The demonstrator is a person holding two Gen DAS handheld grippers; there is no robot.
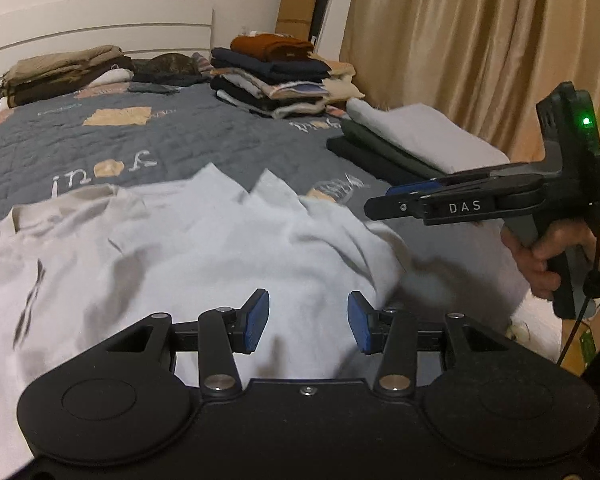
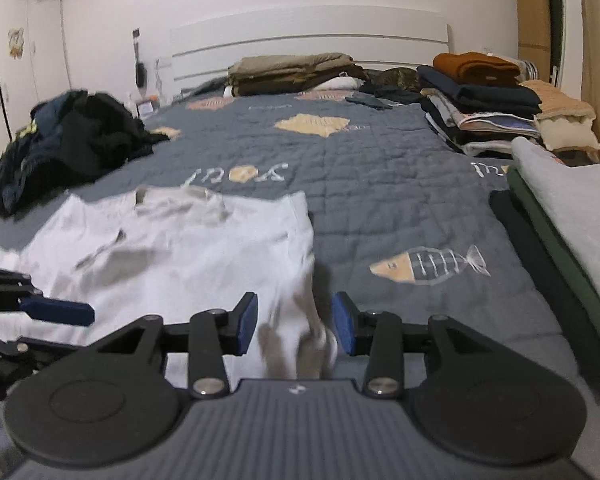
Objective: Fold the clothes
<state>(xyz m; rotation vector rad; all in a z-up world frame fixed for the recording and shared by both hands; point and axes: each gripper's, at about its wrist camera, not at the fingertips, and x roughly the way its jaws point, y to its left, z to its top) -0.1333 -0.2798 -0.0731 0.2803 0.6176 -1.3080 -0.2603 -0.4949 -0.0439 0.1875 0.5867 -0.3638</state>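
At far left a heap of dark clothes point(image 2: 72, 140) crowds the bed point(image 2: 360, 184) edge. Our left claw point(image 1: 308, 322) hovers spread over the white T-shirt point(image 2: 172, 256); our right claw point(image 2: 295, 322), spread, straddles its right edge. Bare quilt follows, then folded stacks point(image 2: 480, 108).

free: quilt point(image 2: 380, 208) lay bare right of shirt point(image 2: 172, 248) | blocked: folded stack point(image 2: 572, 216) right, dark heap point(image 2: 68, 144) left, piles point(image 2: 476, 108) near headboard point(image 2: 308, 44)
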